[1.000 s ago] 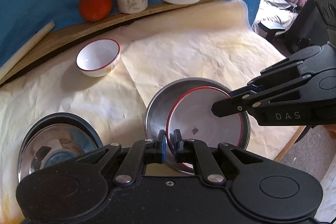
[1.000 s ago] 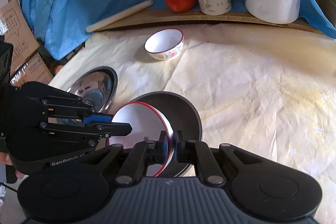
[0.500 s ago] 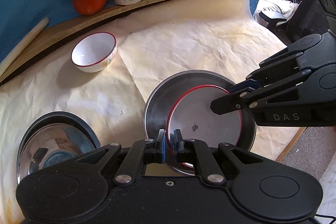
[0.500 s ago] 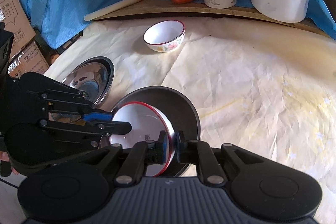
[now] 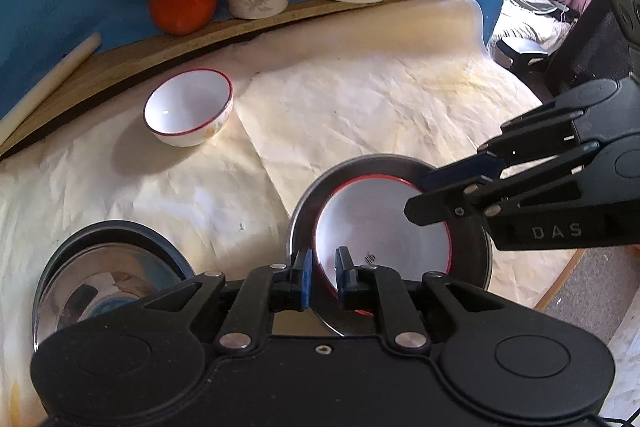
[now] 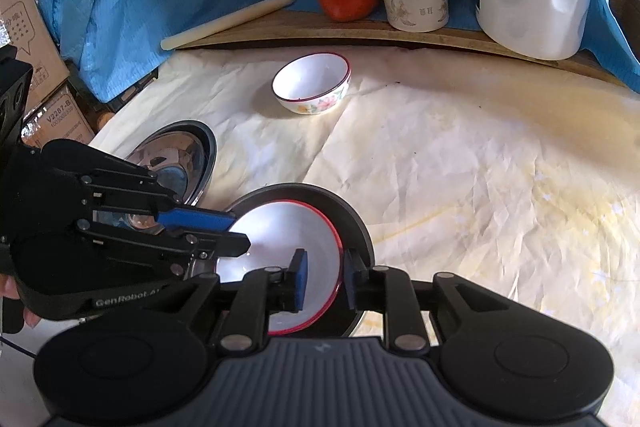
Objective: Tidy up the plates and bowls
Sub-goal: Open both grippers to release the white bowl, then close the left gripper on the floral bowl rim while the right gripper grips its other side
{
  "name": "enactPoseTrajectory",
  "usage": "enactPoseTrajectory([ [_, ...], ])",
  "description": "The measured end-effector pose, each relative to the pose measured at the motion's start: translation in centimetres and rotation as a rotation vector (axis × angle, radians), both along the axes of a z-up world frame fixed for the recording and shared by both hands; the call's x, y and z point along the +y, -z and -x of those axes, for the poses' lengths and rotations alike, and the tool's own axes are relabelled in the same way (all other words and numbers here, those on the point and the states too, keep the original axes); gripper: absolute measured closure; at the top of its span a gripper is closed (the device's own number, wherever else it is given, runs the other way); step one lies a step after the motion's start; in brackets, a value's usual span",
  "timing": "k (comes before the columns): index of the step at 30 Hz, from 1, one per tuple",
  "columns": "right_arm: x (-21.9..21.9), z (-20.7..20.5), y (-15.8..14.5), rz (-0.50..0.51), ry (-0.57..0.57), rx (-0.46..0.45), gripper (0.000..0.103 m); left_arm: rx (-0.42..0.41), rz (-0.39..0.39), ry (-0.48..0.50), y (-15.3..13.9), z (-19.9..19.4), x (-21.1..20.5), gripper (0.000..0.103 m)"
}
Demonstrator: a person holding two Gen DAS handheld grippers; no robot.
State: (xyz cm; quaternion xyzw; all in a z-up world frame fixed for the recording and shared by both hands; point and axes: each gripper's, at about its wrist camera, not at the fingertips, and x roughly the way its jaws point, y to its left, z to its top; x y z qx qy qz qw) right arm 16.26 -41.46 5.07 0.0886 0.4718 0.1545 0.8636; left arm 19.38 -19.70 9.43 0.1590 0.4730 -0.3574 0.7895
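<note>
My left claw (image 5: 321, 269) and right claw (image 6: 323, 281) straddle opposite rims of the red-rimmed plate (image 5: 384, 231), jaws narrowly opening, pads clear; it sits in the steel dish (image 5: 308, 223), small bowl (image 5: 188, 113) at ten o'clock.

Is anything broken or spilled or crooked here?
Nothing is broken or spilled. The red-rimmed plate sits off-centre in the metal pan, with both opening tools, left tool and right tool, astride its rim.

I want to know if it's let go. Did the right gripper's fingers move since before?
Yes. The right gripper is opening: its fingers were pinching the red-rimmed plate; now gaps show.
</note>
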Motion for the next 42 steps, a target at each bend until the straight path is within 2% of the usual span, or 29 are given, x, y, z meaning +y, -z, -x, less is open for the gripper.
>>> enactPoseTrajectory([
  [5,0.1,0.3,-0.3,-0.005,-0.001,-0.019,0.078,-0.010,0.039,-0.015,-0.8,-0.4,0.5,0.089],
  [7,0.2,0.3,-0.5,-0.005,0.003,-0.029,0.078,-0.022,0.053,-0.033,-1.2,-0.7,0.8,0.085],
  [13,0.0,-0.1,-0.7,-0.024,0.006,-0.045,0.068,-0.050,0.116,-0.152,-2.1,-2.6,2.5,0.075],
  [18,-0.4,-0.7,-0.7,-0.054,0.021,-0.072,0.056,-0.070,0.161,-0.241,-2.5,-4.4,3.6,0.051],
  [21,-0.7,-1.4,-0.7,-0.076,0.033,-0.090,0.038,-0.086,0.182,-0.305,-2.4,-5.7,4.3,0.040],
  [23,-1.2,-2.4,-0.6,-0.101,0.040,-0.097,0.028,-0.100,0.192,-0.369,-2.1,-6.4,5.0,0.026],
  [27,-2.2,-5.0,0.3,-0.149,0.077,-0.105,0.018,-0.106,0.212,-0.470,-1.6,-8.7,5.9,0.015],
  [36,-2.2,-11.0,2.4,-0.186,0.092,-0.120,0.007,-0.062,0.210,-0.574,0.9,-13.1,6.1,0.007],
  [42,-1.7,-13.0,3.8,-0.175,0.101,-0.138,0.005,-0.063,0.192,-0.584,2.1,-14.8,5.8,0.003],
])
